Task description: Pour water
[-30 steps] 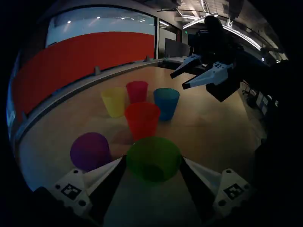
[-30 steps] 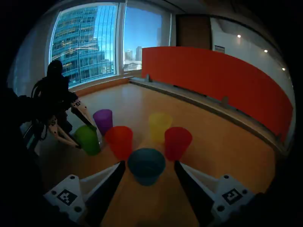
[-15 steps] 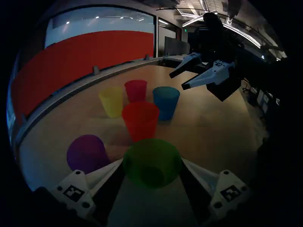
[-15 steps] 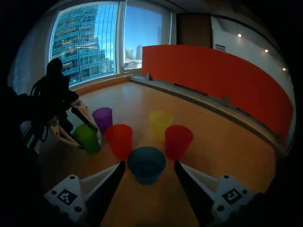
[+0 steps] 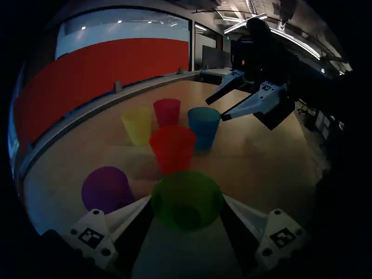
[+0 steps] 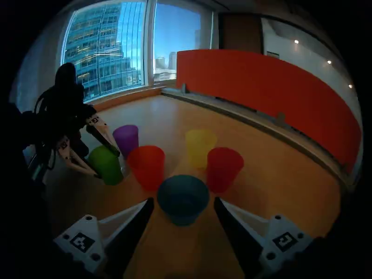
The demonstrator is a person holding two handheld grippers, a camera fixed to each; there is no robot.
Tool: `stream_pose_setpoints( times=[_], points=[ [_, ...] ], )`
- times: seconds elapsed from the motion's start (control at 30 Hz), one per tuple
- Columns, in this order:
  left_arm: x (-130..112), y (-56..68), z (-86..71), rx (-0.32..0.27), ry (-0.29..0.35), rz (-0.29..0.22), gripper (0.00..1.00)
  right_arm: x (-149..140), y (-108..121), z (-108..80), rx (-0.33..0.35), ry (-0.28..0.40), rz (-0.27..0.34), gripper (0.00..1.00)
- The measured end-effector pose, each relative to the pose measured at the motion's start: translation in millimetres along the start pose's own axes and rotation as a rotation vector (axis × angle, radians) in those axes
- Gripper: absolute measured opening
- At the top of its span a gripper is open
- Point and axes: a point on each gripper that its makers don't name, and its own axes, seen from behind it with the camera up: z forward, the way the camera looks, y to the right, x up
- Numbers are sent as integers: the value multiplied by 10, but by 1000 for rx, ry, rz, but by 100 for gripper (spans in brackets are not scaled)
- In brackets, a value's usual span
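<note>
Our left gripper's (image 5: 186, 197) fingers spread wide around the green cup (image 5: 187, 205), nearest on the worktop (image 5: 260, 158). Our right gripper's (image 6: 183, 200) fingers stand wide flanking the blue cup (image 6: 182, 197). We judge these plastic cups light, slick and squashable, so grip mid-wall, gently.

Your right gripper (image 6: 183, 201) sits low over the wooden tabletop (image 6: 279, 195), its jaws spread to either side of the blue cup (image 6: 182, 209), with a thin gap on each side. Just beyond that cup stand the orange cup (image 6: 147, 166) and the red cup (image 6: 224, 168), with the yellow cup (image 6: 200, 147) farther back between them. To your left, the purple cup (image 6: 126, 140) stands beside the green cup (image 6: 103, 160), which sits between the jaws of your left gripper (image 6: 108, 166); whether they press on it you cannot tell. An orange partition (image 6: 279, 100) runs along the tabletop's far edge.
</note>
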Motion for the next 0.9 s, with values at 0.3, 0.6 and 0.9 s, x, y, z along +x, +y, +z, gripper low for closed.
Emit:
stream_pose_setpoints(
  times=[0.3,0.6,0.9],
  points=[
    [48,36,-6,-17,10,-8,88,-137,10,182,-7,-34,-9,100],
    [50,30,-28,-14,13,-13,88,-166,-1,385,1,-43,3,100],
    [56,2,-60,-8,18,-29,88,-163,-12,463,1,-34,16,92]
  ],
)
